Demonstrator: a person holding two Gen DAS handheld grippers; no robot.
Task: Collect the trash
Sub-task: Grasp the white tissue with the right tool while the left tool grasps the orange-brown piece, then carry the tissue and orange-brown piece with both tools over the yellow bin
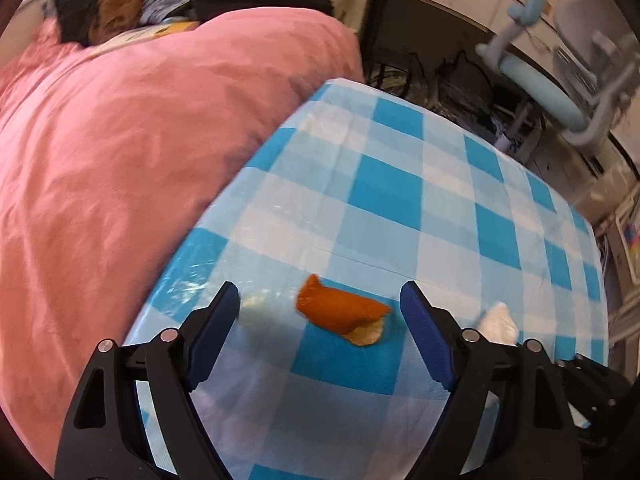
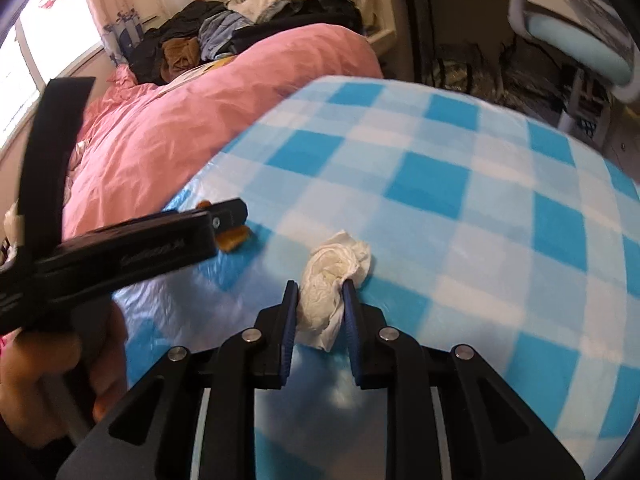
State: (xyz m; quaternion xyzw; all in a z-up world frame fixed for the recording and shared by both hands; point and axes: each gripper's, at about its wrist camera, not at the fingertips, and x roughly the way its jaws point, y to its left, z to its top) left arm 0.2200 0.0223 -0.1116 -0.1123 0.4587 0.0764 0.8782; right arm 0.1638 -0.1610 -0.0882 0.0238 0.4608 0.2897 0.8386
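1. Biggest thing first: the pink duvet (image 1: 132,152) bulges up off to the outer side of the left gripper's fingers, right against the edge of the table. Not trash, just don't snag it.
2. The table with its blue checked cloth (image 1: 440,184) runs under and ahead of both sets of fingers. It looks glossy, so I'd guess stuff slides on it if you nudge rather than pinch.
3. The left gripper (image 1: 320,300) hangs over the cloth with its fingers spread wide, nothing gripped. From the right wrist view it sits up and to the left of the right fingers.
4. The right gripper (image 2: 320,290) has its fingers drawn in narrow, pinching the crumpled tissue (image 2: 334,276). The pads look to be squeezing the near half, with the rest poking out past the tips.
5. The orange peel (image 1: 340,308) lies flat on the cloth, just ahead of the open left fingertips and between their lines, a bit nearer the right-hand one. Pale inner side peeks out at the near edge.
6. To do this well, I reckon: drop the left tips straight down either side of the peel, touch the cloth, then close, so it gets scooped instead of skidding. Keep the right squeeze firm before lifting; tissue is floppy and might slip.
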